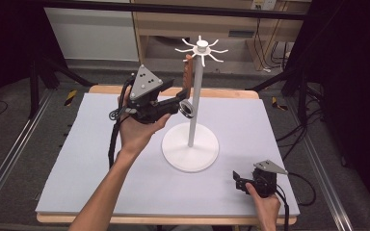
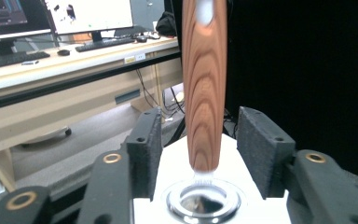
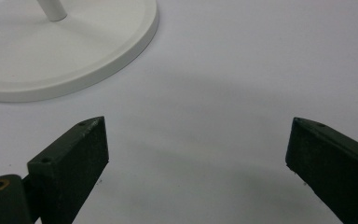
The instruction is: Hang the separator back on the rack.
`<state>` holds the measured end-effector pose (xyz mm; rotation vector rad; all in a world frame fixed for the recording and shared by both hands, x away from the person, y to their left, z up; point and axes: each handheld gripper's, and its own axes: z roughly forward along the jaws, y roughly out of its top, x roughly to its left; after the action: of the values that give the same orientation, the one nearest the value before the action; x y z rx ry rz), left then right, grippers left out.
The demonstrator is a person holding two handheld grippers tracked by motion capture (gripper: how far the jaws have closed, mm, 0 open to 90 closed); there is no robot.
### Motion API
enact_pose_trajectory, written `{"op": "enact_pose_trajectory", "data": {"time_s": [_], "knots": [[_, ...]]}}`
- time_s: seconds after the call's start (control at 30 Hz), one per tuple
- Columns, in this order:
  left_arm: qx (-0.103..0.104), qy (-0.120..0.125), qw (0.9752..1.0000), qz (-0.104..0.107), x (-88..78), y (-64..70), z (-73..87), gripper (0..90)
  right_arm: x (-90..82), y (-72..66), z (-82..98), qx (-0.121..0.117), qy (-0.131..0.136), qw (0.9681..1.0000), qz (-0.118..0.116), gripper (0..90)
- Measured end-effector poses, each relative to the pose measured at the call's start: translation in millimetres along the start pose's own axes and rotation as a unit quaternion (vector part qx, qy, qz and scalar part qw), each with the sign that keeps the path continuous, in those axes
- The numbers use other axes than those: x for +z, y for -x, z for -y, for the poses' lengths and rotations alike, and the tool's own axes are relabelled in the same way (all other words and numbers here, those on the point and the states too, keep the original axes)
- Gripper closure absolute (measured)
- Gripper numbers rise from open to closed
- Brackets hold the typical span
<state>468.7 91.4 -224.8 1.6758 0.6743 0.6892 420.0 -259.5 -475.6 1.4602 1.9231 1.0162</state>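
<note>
- Up at the stand [image 1: 191,144], a tool with a wooden handle [image 2: 204,84] hangs from 1 white hook, between the 2 jaws of the left gripper [image 1: 179,103]; the jaws stand spread, pads clear of the wood on both sides.
- Smooth, rounded, striped grain; a shiny metal ring [image 2: 203,201] sits at its lower end.
- Right gripper [image 1: 241,182] rests low on the pale mat [image 1: 101,159], jaws wide apart around nothing, near the stand's round white base.

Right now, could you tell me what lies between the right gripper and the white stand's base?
Nothing: bare grey mat separates the right gripper from the base, as the right gripper view shows.
</note>
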Motion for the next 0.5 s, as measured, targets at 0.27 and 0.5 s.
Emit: {"op": "enact_pose_trajectory", "data": {"time_s": [0.27, 0.5], "knots": [[-0.018, -0.012, 0.9996, 0.016, -14.4, -7.6, 23.8, 42.9, 0.0, 0.4, 0.4, 0.0, 0.0, 1.0, 0.001, 6.3], [-0.02, -0.032, 0.9992, 0.01, -27.9, -13.5, 54.5, 40.1, -0.3, 0.4, 0.5, 0.0, 0.0, 1.0, 0.001, 6.3]]}}
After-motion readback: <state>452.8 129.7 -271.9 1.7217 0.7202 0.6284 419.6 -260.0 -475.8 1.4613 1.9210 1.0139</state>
